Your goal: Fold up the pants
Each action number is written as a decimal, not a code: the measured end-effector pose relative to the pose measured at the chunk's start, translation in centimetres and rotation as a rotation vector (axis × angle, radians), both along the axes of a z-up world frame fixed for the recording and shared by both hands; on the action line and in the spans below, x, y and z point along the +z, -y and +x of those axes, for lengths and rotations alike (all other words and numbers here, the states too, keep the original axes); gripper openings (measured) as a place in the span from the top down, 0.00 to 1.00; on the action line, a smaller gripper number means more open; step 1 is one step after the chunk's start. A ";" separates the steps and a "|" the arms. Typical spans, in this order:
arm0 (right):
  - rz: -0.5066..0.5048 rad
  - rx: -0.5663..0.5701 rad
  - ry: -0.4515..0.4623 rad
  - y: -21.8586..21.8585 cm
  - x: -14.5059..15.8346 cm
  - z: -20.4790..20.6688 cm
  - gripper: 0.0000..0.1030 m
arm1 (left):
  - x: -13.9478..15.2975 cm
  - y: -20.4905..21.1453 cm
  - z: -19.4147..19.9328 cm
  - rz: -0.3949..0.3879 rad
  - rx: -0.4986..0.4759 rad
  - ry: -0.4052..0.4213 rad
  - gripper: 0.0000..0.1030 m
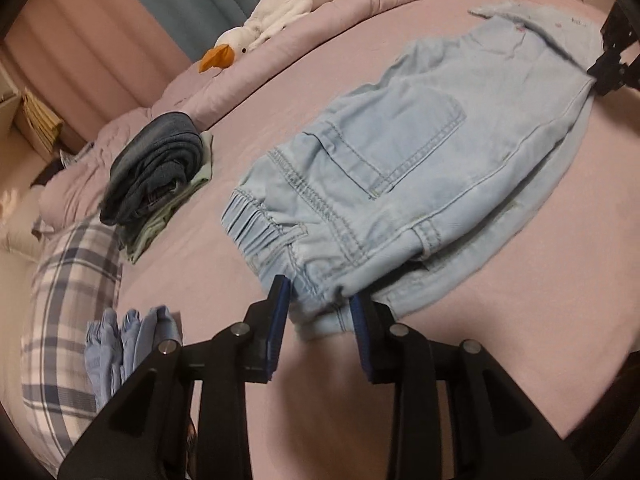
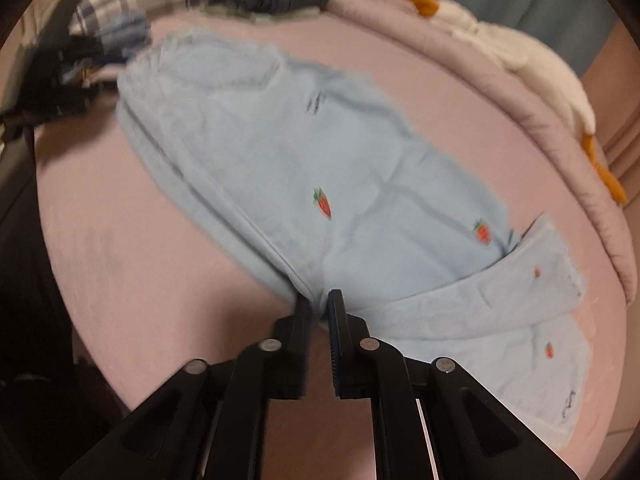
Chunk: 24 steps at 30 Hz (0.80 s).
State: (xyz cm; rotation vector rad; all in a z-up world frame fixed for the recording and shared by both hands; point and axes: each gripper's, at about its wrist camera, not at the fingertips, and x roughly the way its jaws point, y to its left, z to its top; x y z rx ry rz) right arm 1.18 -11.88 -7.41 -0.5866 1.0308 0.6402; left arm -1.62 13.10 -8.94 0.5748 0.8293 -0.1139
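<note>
Left wrist, folded clothes stack [image 1: 156, 176] beside pants [image 1: 400, 184], goose plush [image 1: 276, 20] beyond

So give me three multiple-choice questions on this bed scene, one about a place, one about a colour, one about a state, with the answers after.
1. Where is the goose?
A. on the quilt at the far edge of the bed
B. on top of the pants
C. on the floor

2. What colour are the pants?
A. black
B. light blue
C. red

3. What is the right gripper doing?
A. hanging wide open above the bed
B. shut on the edge of the pants
C. holding the goose

Answers:
1 A, the goose lies along the bunched quilt, clear of the pants.
2 B, the denim is pale blue, with small red-orange motifs on the leg.
3 B, its jaws stand nearly together with the pants' edge pinched between them.
</note>
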 end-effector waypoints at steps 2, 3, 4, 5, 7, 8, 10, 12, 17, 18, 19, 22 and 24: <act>0.050 -0.029 -0.021 0.7 0.5 0.3 0.91 | 1.3 0.0 -0.7 -0.086 -0.006 -0.008 0.69; 0.091 -0.050 -0.028 1.2 1.1 0.6 0.91 | 1.9 0.2 -1.1 -0.139 -0.011 -0.002 0.69; 0.165 -0.076 -0.038 1.9 2.0 1.0 0.91 | 2.6 0.5 -1.3 -0.202 -0.018 0.006 0.67; 0.256 -0.103 -0.057 2.7 2.8 1.5 0.91 | 3.2 1.0 -1.0 -0.291 -0.022 0.004 0.65; 0.419 -0.168 -0.086 4.2 3.8 2.7 0.91 | 3.4 2.3 -0.4 -0.388 -0.026 -0.013 0.63; 0.455 -0.198 -0.094 4.6 3.7 3.3 0.91 | 3.2 3.5 0.3 -0.429 -0.028 -0.022 0.63; 0.440 -0.256 -0.104 4.5 2.7 4.5 0.91 | 2.7 5.9 1.5 -0.456 -0.027 -0.028 0.63; 0.343 -0.286 -0.147 3.5 0.3 5.2 0.91 | 1.9 8.3 2.8 -0.492 -0.023 -0.050 0.63; 0.349 -0.305 -0.214 4.1 -1.0 5.3 0.91 | 0.5 12.5 5.3 -0.467 -0.044 -0.128 0.63; 0.409 -0.317 -0.233 4.9 -0.4 5.5 0.91 | 0.1 12.8 5.6 -0.451 -0.046 -0.149 0.63; 0.467 -0.327 -0.236 6.1 0.2 5.8 0.91 | -0.6 12.8 5.8 -0.439 -0.046 -0.173 0.62; 0.552 -0.471 -0.168 10.9 3.2 8.8 0.81 | -1.7 12.5 5.9 -0.449 -0.043 -0.200 0.61; 0.509 -0.617 -0.113 13.7 3.9 11.9 0.59 | -1.7 12.2 5.9 -0.482 -0.038 -0.197 0.60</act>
